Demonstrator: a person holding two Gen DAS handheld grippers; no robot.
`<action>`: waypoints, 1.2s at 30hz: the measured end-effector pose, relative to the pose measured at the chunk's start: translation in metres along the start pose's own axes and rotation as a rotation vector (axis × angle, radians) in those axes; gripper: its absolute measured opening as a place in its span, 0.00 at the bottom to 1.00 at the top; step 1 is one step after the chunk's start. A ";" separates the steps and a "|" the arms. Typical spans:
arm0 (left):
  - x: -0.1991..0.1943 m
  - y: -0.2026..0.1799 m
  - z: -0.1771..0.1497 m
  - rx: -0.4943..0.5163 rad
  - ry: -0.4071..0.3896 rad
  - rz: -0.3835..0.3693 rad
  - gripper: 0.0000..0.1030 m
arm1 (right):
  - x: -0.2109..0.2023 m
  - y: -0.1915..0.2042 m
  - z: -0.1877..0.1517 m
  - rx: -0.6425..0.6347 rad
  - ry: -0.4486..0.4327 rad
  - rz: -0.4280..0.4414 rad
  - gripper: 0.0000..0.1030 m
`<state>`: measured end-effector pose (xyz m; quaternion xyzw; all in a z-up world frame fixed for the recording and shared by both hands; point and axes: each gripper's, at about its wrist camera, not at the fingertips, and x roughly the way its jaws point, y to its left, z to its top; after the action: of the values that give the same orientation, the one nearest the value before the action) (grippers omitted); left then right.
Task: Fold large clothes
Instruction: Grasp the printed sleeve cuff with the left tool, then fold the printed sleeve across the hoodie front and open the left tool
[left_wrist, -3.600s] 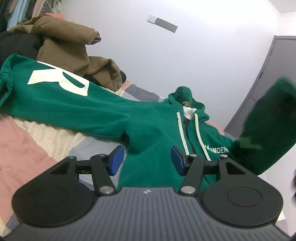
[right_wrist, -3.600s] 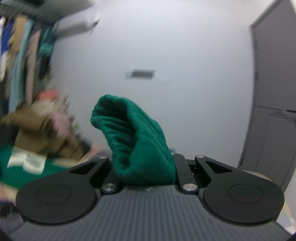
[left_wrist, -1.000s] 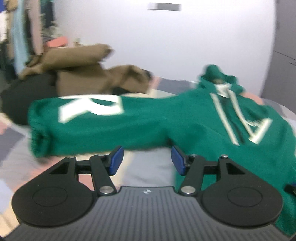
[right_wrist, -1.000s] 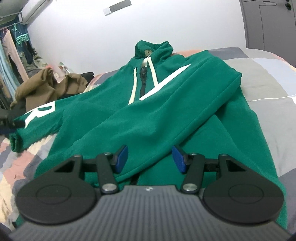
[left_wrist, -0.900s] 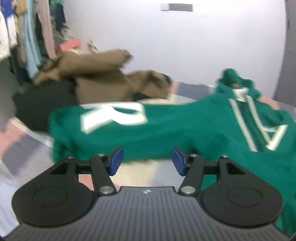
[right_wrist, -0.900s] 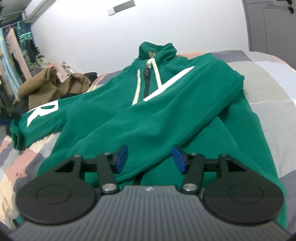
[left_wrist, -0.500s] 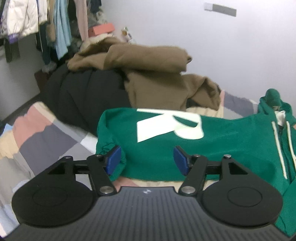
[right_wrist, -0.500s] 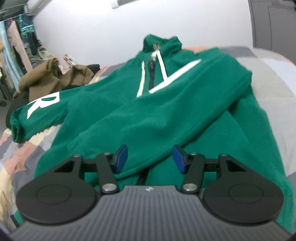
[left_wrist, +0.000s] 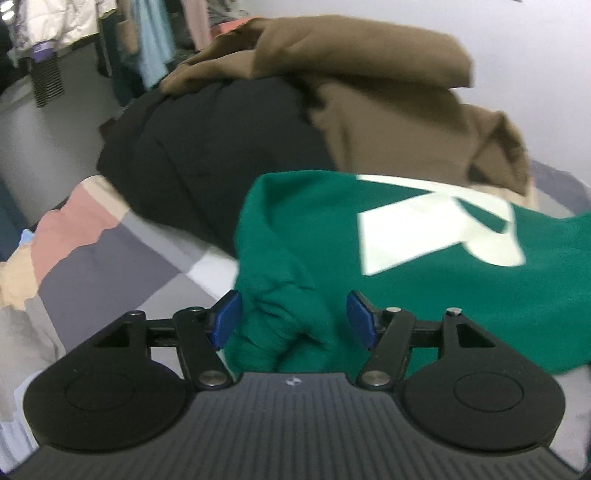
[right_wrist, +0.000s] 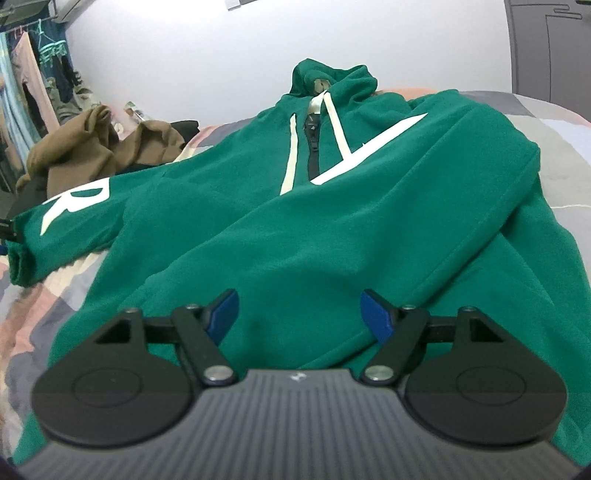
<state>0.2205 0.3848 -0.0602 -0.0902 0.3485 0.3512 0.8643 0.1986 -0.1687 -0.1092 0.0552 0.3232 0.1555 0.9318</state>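
Note:
A green zip hoodie (right_wrist: 295, 229) with white drawstrings lies front-up on the bed. Its right sleeve (right_wrist: 424, 177) is folded across the chest. Its other sleeve (right_wrist: 70, 221), marked with a white R, stretches out to the left. My left gripper (left_wrist: 291, 317) is open, with that sleeve's cuff (left_wrist: 280, 306) between its blue pads, the R patch (left_wrist: 439, 225) just beyond. My right gripper (right_wrist: 299, 314) is open and empty, low over the hoodie's lower body.
A brown garment (left_wrist: 369, 85) lies on a black one (left_wrist: 207, 147) right behind the sleeve cuff. The bed cover (left_wrist: 92, 254) is patchwork grey, pink and cream. Clothes hang on a rack (right_wrist: 26, 74) at the far left. A grey door (right_wrist: 550, 44) stands at the right.
My left gripper has moved left along the R sleeve and down onto its cuff, which now sits between the open pads. My right gripper has barely moved.

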 end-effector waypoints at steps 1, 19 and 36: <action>0.006 0.003 0.001 -0.007 0.005 0.008 0.66 | 0.002 0.000 0.000 -0.002 -0.001 0.002 0.72; -0.023 -0.014 0.049 0.077 0.077 -0.002 0.33 | 0.000 0.001 -0.005 -0.050 -0.028 0.054 0.72; -0.329 -0.177 0.068 0.312 -0.272 -0.512 0.31 | -0.063 -0.004 0.000 -0.025 -0.122 0.101 0.72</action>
<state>0.2081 0.1025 0.1929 0.0066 0.2453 0.0739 0.9666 0.1524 -0.1928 -0.0734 0.0692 0.2606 0.2028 0.9414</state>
